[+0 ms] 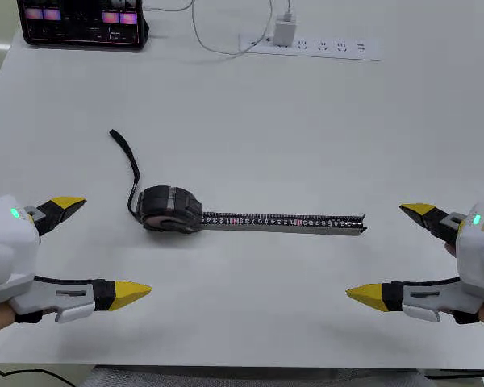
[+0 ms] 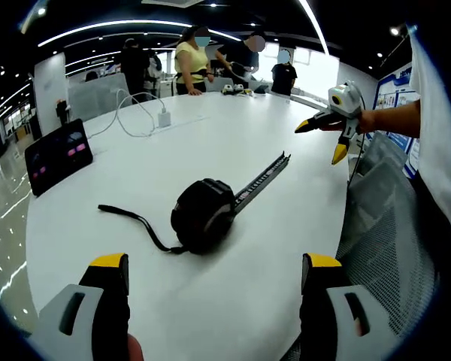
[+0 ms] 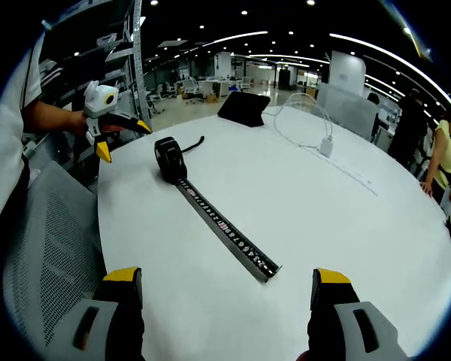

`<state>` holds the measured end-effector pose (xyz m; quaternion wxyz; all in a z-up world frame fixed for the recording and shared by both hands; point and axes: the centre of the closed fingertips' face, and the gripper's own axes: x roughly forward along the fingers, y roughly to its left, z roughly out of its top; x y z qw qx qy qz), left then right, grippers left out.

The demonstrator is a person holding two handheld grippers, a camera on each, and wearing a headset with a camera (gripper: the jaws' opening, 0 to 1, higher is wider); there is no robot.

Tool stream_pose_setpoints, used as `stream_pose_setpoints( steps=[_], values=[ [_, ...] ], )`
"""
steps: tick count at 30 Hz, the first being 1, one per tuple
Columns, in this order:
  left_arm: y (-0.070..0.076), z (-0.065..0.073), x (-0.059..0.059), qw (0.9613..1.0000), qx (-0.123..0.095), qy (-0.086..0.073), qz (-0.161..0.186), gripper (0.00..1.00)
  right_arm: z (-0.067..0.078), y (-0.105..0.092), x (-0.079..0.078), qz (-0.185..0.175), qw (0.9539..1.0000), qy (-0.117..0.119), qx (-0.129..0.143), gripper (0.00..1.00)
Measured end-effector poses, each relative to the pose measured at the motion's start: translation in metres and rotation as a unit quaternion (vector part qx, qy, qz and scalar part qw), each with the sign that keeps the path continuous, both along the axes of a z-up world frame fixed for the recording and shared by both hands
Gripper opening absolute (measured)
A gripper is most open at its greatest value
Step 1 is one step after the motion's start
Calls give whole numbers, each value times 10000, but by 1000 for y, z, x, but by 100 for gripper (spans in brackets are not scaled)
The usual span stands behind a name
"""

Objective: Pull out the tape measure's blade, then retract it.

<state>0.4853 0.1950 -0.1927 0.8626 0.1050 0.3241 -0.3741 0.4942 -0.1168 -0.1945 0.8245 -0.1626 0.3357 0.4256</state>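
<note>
A black tape measure (image 1: 169, 210) lies on the white table (image 1: 306, 129), its blade (image 1: 282, 220) pulled out to the right and resting flat. A black wrist strap (image 1: 129, 165) trails off behind the case. My left gripper (image 1: 105, 246) is open a short way left of the case (image 2: 203, 214), yellow fingertips (image 2: 109, 262) apart and holding nothing. My right gripper (image 1: 391, 251) is open just beyond the blade's hook end (image 3: 267, 269), touching nothing. The blade (image 3: 222, 226) runs from the case (image 3: 169, 158) toward my right gripper (image 3: 225, 278). My left gripper (image 2: 214, 263) has the case ahead of it.
A dark tablet (image 1: 81, 20) stands at the table's far left. A white power strip (image 1: 310, 44) with a charger and cable sits at the far edge. Several people (image 2: 192, 64) stand beyond the table. A mesh chair (image 3: 45, 226) is by the near edge.
</note>
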Motion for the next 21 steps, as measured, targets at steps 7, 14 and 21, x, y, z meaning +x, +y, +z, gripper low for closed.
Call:
stream_pose_setpoints(
  steps=[7, 14, 21],
  values=[
    [3, -2, -11, 9997, -102, 58, 202, 94, 1, 0, -6, -134, 9997, -169, 96, 93],
    [4, -2, -14, 9989, -169, -52, 442, 94, 4, 0, -10, -397, 9982, -249, 368, 93],
    [6, -10, -22, 9980, -196, -6, 608, 95, 0, -4, -19, -547, 9972, -267, 444, 93]
  ],
)
